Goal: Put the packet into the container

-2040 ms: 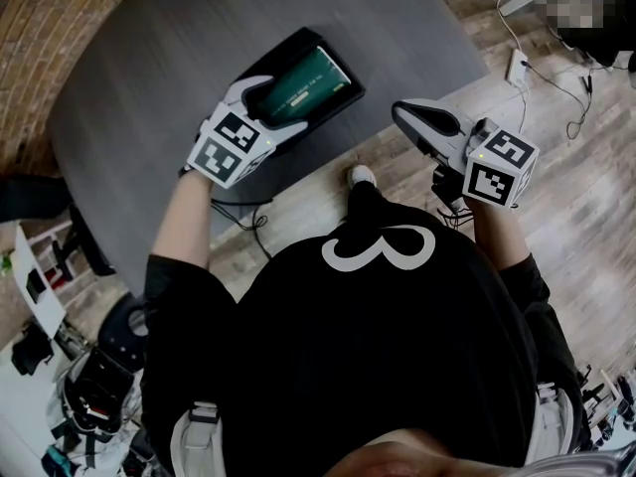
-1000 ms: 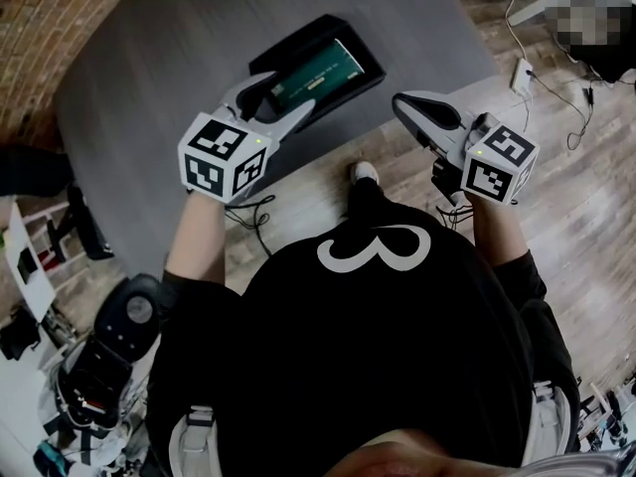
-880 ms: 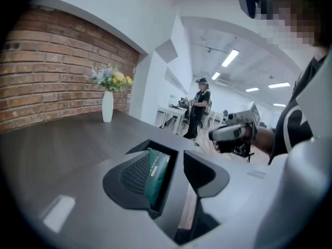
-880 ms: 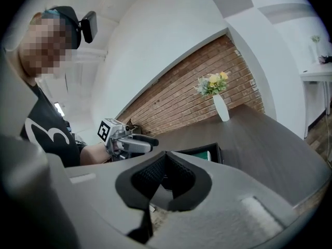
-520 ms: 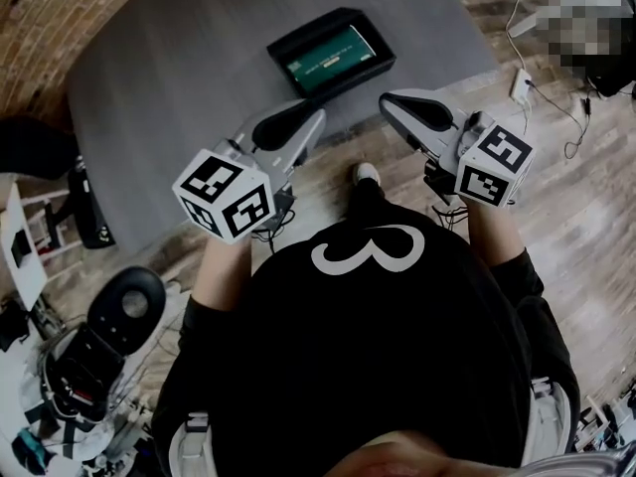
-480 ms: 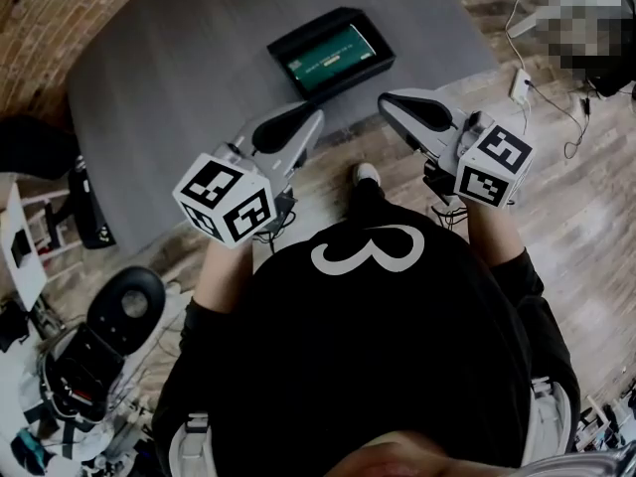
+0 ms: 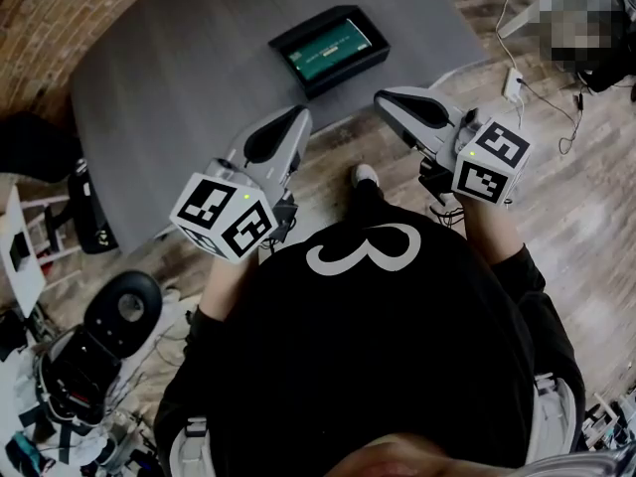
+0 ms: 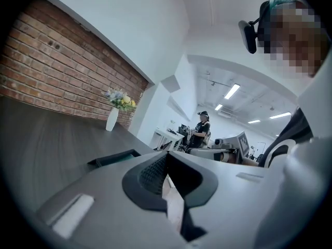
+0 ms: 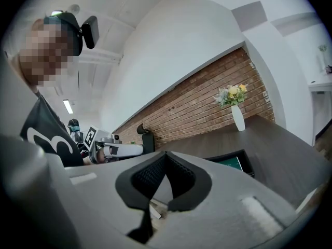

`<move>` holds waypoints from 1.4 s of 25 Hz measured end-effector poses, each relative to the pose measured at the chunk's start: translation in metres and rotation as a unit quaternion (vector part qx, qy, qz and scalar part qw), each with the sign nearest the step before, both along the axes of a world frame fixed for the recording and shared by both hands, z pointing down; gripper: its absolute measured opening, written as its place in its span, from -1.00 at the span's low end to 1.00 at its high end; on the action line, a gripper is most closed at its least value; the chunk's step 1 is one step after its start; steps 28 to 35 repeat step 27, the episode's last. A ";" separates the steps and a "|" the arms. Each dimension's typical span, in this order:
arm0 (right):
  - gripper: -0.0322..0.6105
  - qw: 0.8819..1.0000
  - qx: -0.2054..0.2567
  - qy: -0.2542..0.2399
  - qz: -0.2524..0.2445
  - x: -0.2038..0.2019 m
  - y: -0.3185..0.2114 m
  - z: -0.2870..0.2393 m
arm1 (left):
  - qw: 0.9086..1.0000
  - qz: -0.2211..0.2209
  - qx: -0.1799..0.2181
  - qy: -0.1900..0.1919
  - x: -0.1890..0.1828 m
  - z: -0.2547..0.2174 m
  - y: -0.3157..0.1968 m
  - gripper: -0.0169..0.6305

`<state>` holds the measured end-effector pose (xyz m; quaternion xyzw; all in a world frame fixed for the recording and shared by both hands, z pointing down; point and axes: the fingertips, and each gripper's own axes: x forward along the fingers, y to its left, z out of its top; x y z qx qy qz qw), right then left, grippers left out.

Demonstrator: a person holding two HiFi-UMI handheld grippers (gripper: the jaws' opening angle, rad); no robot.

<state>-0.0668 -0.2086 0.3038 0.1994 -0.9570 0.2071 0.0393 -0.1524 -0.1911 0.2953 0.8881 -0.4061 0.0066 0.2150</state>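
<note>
A green packet (image 7: 327, 50) lies flat inside the black container (image 7: 284, 47) near the table's front edge. The container (image 8: 115, 157) shows low in the left gripper view, and in the right gripper view the container (image 9: 248, 164) holds the packet (image 9: 233, 163). My left gripper (image 7: 295, 118) is shut and empty, held back from the table, near the person's body. My right gripper (image 7: 383, 99) is shut and empty too, off the table's right side over the floor. In the gripper views, both the left gripper (image 8: 165, 168) and the right gripper (image 9: 165, 160) have their jaws closed together.
The dark grey table (image 7: 179, 78) has a rounded edge; a white vase with flowers (image 8: 113, 117) stands at its far end by the brick wall. Wood floor (image 7: 556, 167) with cables lies right. A black chair (image 7: 114, 316) and gear sit lower left. A person (image 8: 199, 129) stands far off.
My left gripper has drawn back from the container toward the body and its jaws have shut. The packet stays in the container. The right gripper has barely moved.
</note>
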 end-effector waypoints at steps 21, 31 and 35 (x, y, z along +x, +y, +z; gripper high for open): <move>-0.90 1.000 0.016 0.000 -0.006 0.013 0.006 0.001 | 1.000 0.003 -0.001 -0.015 0.023 0.009 0.004 -0.91; -0.90 1.000 0.020 0.000 -0.014 0.019 0.012 -0.006 | 0.999 0.005 0.002 -0.039 0.032 0.007 0.010 -0.91; -0.90 1.000 0.020 0.000 -0.014 0.019 0.012 -0.006 | 0.999 0.005 0.002 -0.039 0.032 0.007 0.010 -0.91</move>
